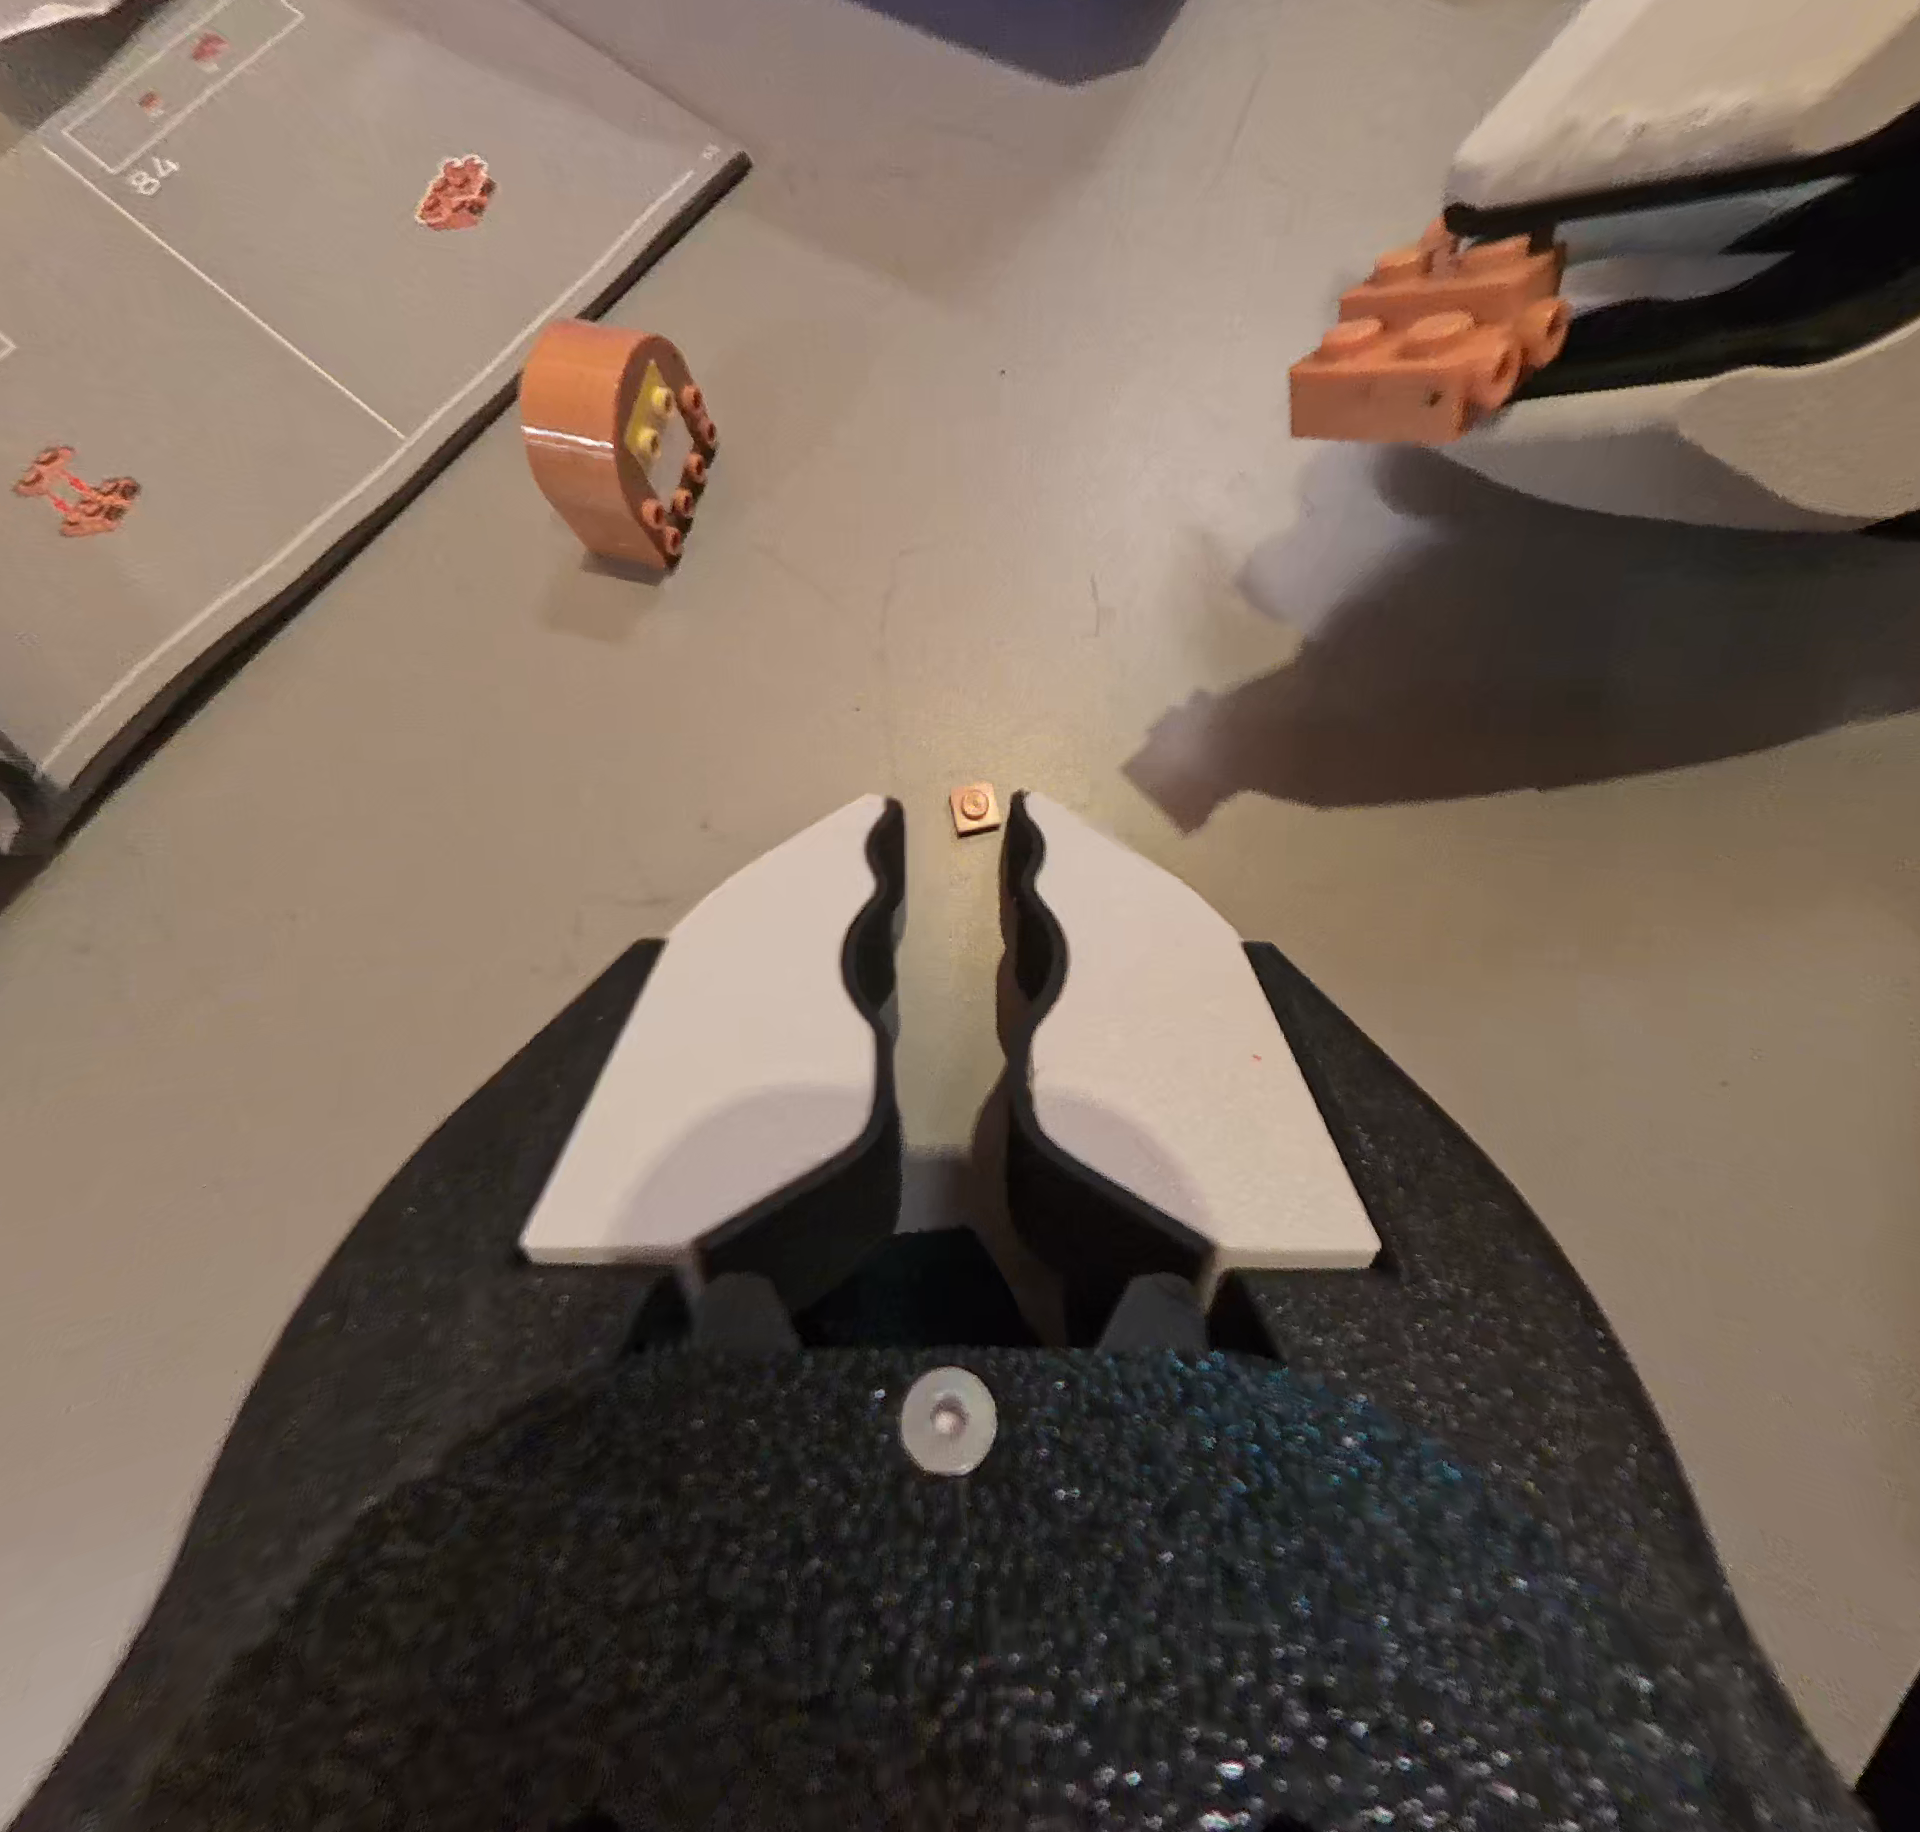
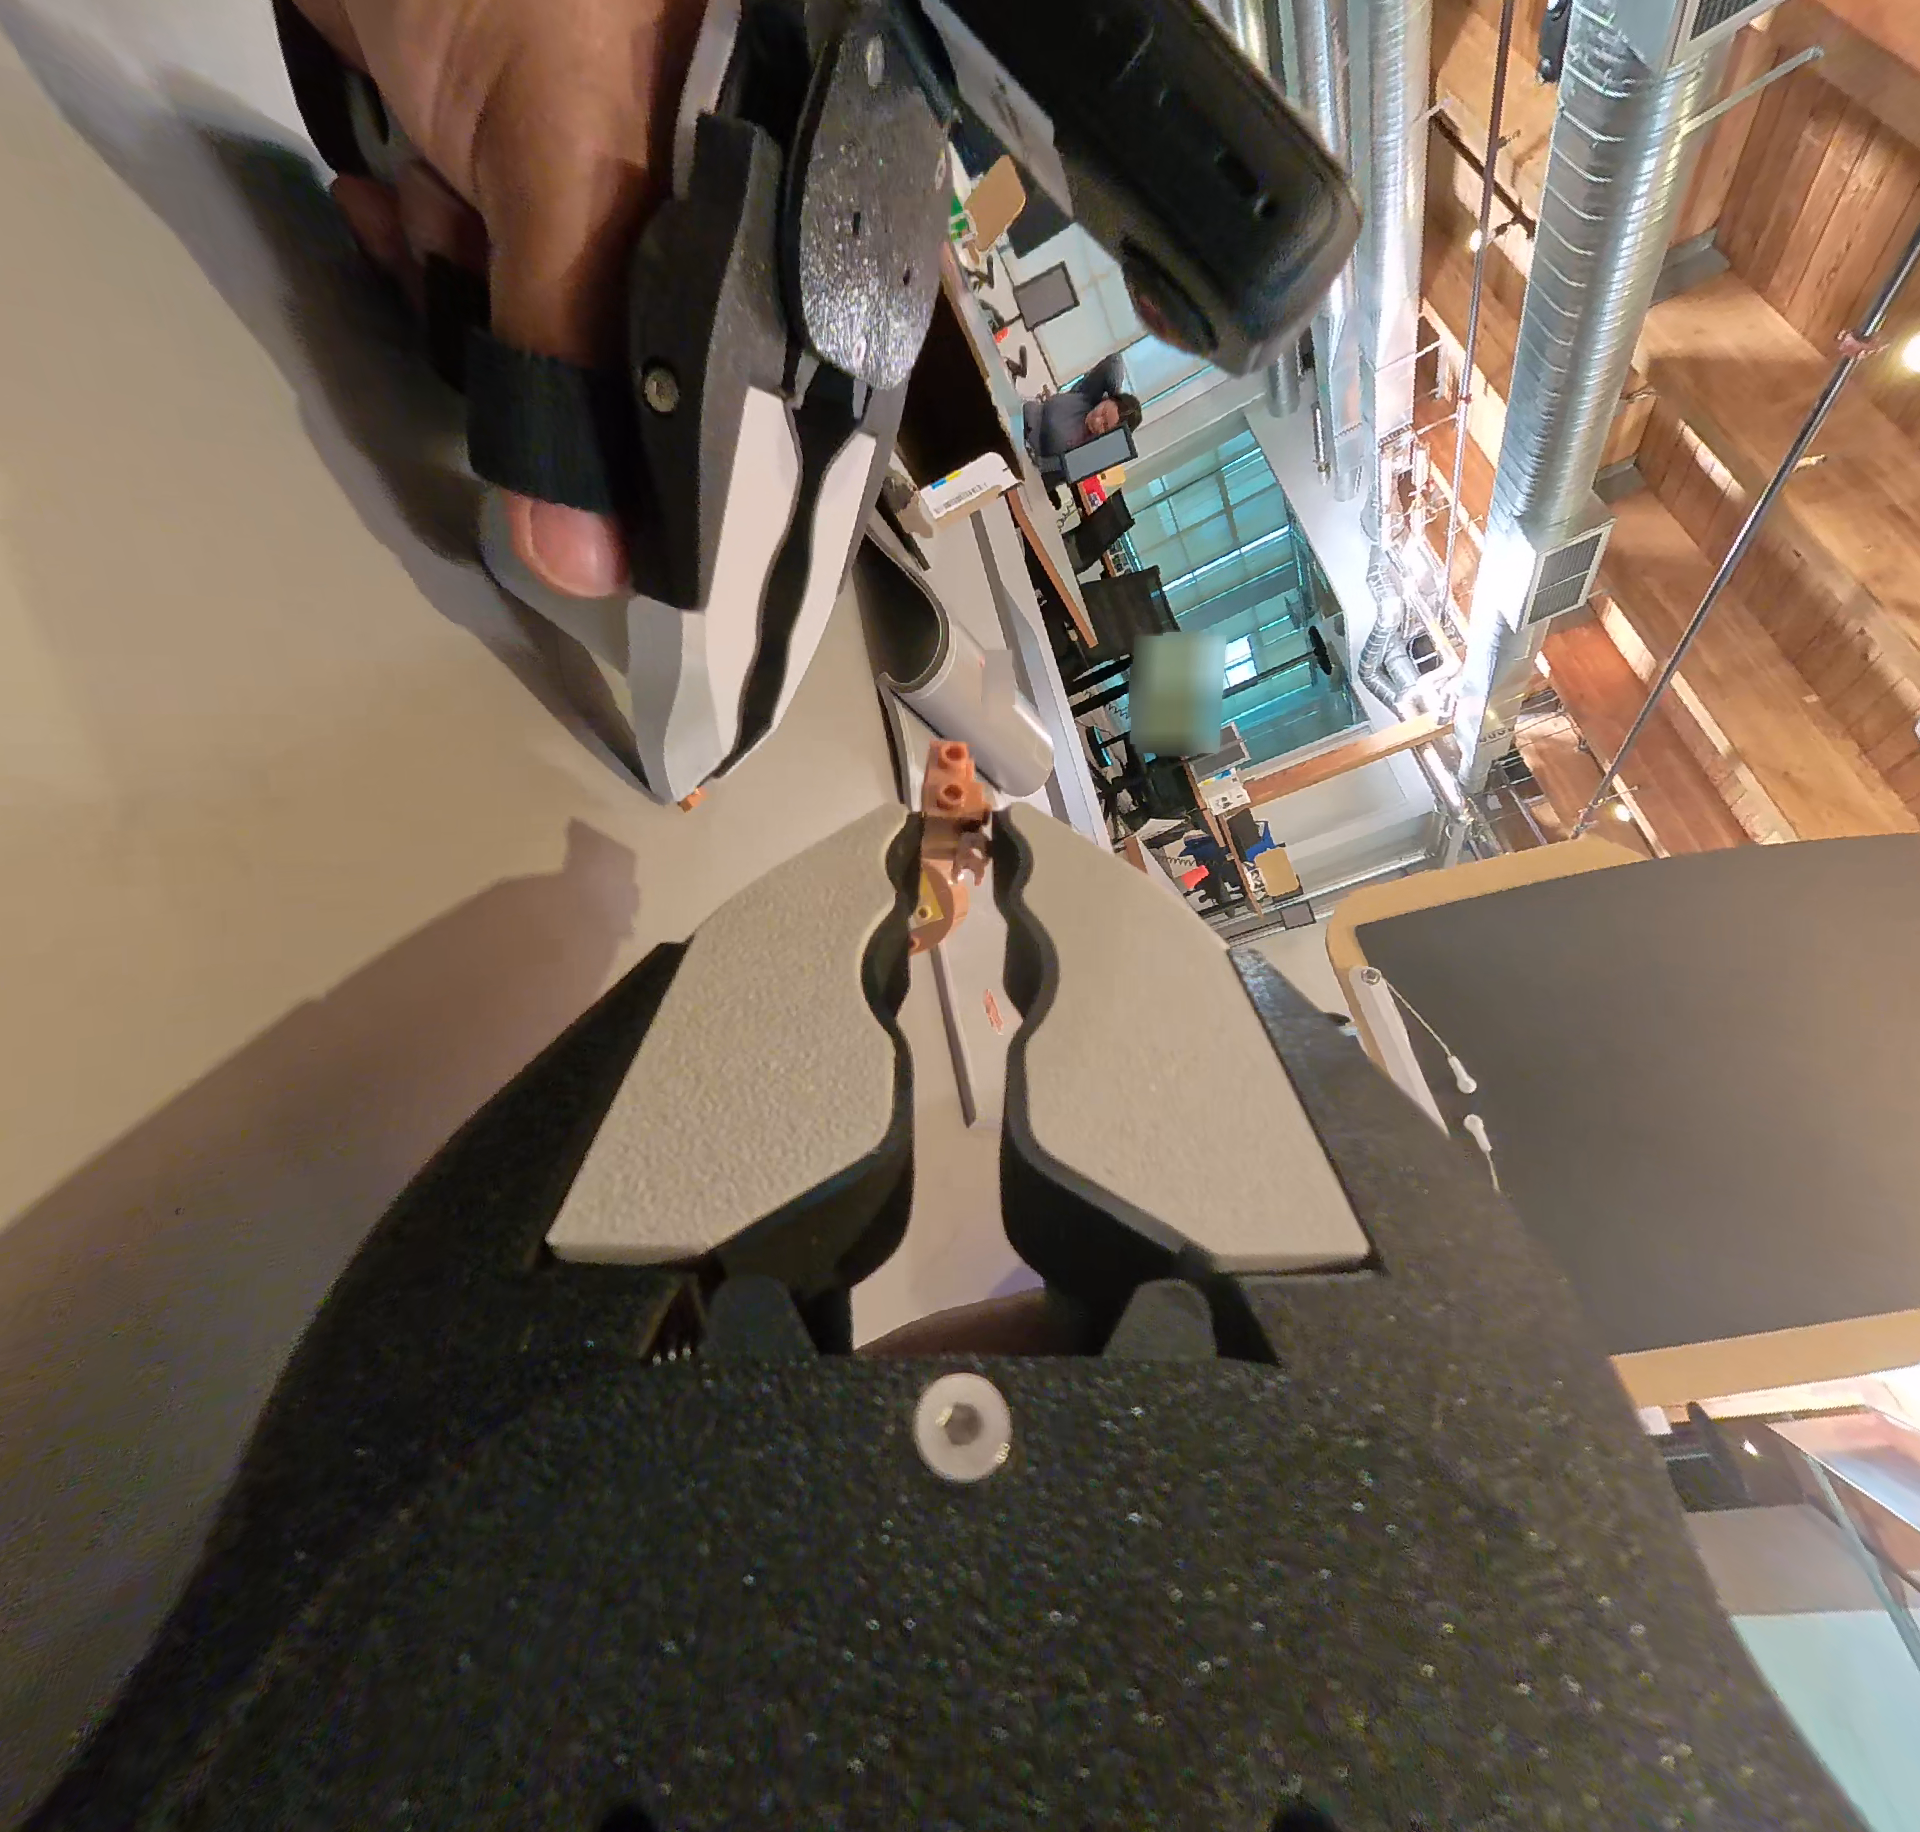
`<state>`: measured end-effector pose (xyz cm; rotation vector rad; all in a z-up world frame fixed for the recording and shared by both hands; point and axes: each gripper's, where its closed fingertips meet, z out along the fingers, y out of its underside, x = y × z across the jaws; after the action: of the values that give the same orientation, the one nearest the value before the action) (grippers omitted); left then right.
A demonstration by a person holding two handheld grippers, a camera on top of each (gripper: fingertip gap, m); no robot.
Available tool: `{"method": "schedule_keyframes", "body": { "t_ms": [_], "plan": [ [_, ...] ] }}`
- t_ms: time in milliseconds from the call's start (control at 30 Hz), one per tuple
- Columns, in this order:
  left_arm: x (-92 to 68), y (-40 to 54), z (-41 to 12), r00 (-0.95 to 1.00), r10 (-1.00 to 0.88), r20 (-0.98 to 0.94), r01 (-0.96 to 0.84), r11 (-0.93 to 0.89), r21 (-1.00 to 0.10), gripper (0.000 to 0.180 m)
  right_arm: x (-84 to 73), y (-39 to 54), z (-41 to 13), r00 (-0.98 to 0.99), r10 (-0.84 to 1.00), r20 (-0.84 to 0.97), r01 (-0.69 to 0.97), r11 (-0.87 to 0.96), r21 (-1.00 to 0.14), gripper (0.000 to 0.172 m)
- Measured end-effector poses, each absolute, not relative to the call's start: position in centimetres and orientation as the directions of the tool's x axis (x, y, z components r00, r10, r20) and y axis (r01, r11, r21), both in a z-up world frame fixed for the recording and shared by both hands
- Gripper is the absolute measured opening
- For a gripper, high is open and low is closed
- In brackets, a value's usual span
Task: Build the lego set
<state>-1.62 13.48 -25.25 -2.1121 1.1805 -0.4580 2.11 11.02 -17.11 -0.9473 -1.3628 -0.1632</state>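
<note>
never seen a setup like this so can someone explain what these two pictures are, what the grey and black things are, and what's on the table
A person holds a two-finger, hand-held gripper in each hand, and each carries a camera looking forward along its grey fingers. One picture is the left tool's view, the other the right's.

The left hand-held gripper is open, low over a grey table. A tiny tan one-stud plate lies on the table between its fingertips, with a gap on each side.

The right hand-held gripper pinches a tan brick assembly, held above the table.

Also on the table: a brown rounded brick piece and an open instruction booklet.
</note>
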Motion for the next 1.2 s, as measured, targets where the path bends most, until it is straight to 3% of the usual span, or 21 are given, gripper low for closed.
{"method": "schedule_keyframes", "body": {
  "t_ms": [67,300,533,733,933,1200],
  "plan": [
    [-1.2,13.0,-25.3,0.502,-0.865,-0.003,-0.623,-0.359,-0.695,0.007,2.0,10.9,-16.9,0.259,0.405,0.877,0.604,0.64,-0.475,0.012],
    [-0.6,12.6,-24.7,0.368,-0.93,-0.009,-0.646,-0.248,-0.722,0.007,2.1,10.2,-16.8,0.251,0.401,0.881,0.584,0.663,-0.468,0.012],
    [0.5,9.7,-17.4,0.068,-0.997,0.025,-0.55,-0.059,-0.833,0.007,3.4,8.4,-15.7,0.242,0.306,0.921,0.524,0.758,-0.39,0.012],
    [2.5,6.9,-14.9,-0.14,-0.99,0.028,-0.63,0.067,-0.773,0.007,3.4,6.3,-16.3,0.161,0.198,0.967,0.498,0.829,-0.253,0.012],
    [3.5,5.6,-15.7,-0.199,-0.965,0.17,-0.714,0.024,-0.7,0.007,3.8,5.2,-16.3,0.155,0.194,0.969,0.473,0.846,-0.245,0.012],
    [4.2,5.2,-16.1,-0.203,-0.959,0.198,-0.755,0.024,-0.655,0.007,4.1,4.6,-15.9,0.156,0.156,0.975,0.474,0.855,-0.212,0.012]
  ]
}}
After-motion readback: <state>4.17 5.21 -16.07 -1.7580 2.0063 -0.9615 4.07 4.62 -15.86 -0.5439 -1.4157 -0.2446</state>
